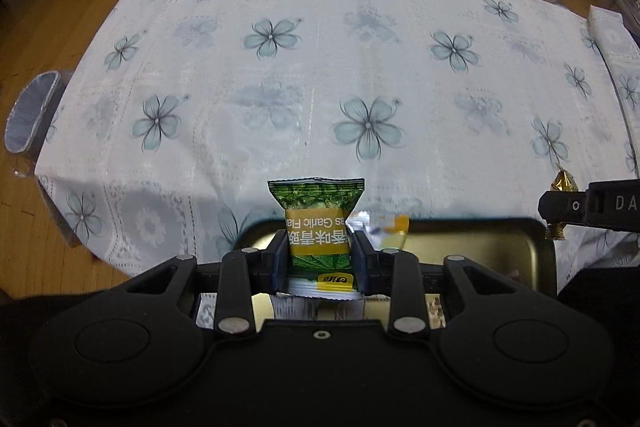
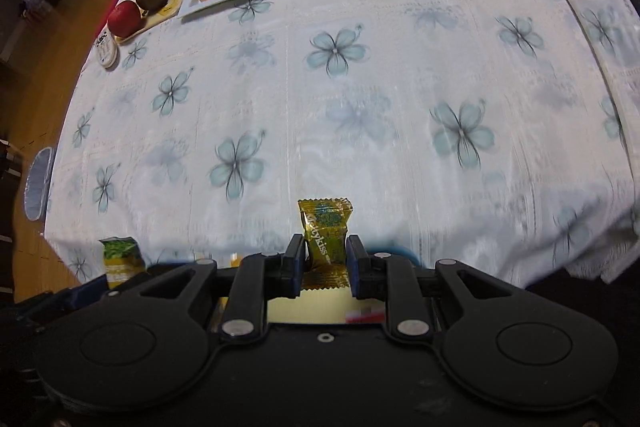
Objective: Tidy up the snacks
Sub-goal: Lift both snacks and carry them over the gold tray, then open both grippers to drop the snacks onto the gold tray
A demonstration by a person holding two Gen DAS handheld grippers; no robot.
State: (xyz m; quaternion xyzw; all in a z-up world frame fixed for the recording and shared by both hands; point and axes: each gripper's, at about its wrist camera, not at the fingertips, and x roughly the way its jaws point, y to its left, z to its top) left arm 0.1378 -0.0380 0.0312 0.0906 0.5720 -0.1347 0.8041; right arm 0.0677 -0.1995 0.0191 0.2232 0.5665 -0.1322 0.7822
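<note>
My left claw (image 1: 320,259) grips a green packet (image 1: 318,223), my right claw (image 2: 322,261) a gold candy (image 2: 325,231); both are over the tin (image 1: 500,239), neither dropped in yet.

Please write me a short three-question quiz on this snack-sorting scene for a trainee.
1. True or false: the left gripper is empty.
2. What does the right gripper hold? A) an orange B) a gold candy C) a knife
3. What open container lies under both grippers?

Key:
1. False: it is shut on a green snack packet.
2. B.
3. A gold metal tin, with a few wrappers already inside.
</note>
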